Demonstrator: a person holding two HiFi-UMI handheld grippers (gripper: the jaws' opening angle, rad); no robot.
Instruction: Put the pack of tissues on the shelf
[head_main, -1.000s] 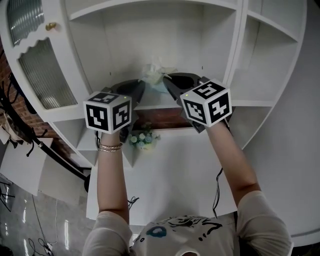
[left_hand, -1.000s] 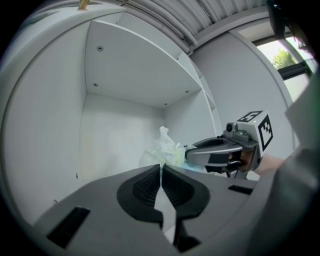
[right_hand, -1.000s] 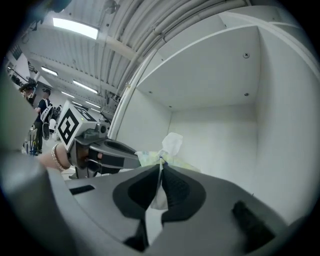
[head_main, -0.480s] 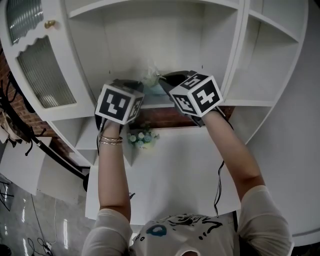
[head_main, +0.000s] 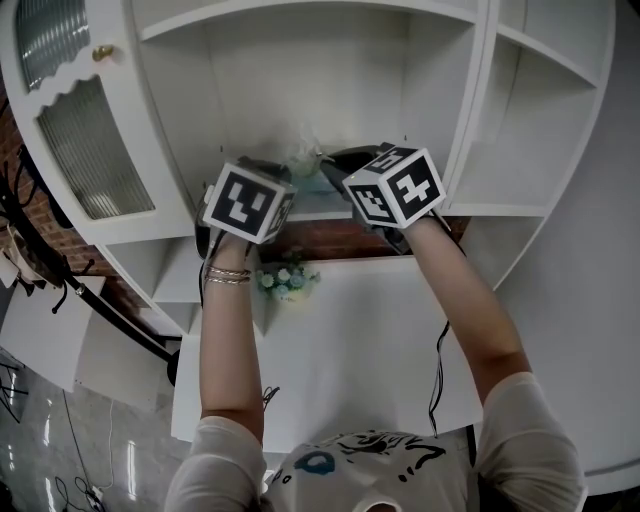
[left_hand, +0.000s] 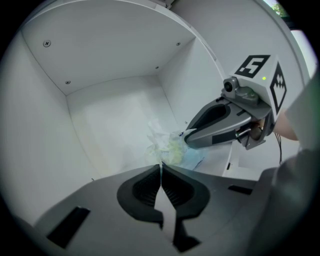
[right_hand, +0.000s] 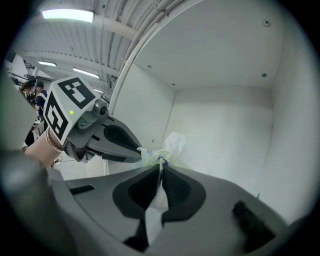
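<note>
A crumpled, clear-wrapped pack of tissues (head_main: 305, 158) hangs between both grippers inside the middle compartment of the white shelf unit (head_main: 300, 70), just above its board. My left gripper (head_main: 288, 180) is shut on the wrapper's left edge. My right gripper (head_main: 325, 165) is shut on its right edge. In the left gripper view the pack (left_hand: 167, 145) sits just past my closed jaws (left_hand: 161, 167), with the right gripper (left_hand: 186, 135) pinching it from the right. In the right gripper view, film from the pack (right_hand: 172, 144) runs into my closed jaws (right_hand: 160, 162), and the left gripper (right_hand: 141, 150) grips it opposite.
The compartment's side walls and back wall (left_hand: 120, 120) stand close around both grippers. A ribbed glass door (head_main: 85, 150) with a brass knob (head_main: 100, 52) is at the left. Small flowers (head_main: 285, 280) stand below on the white table (head_main: 340, 340). More shelves (head_main: 540, 120) lie to the right.
Both grippers have sunk a little and pushed further into the compartment with the pack. The left gripper has rolled, so its marker cube is tilted and sits nearer the right one.
</note>
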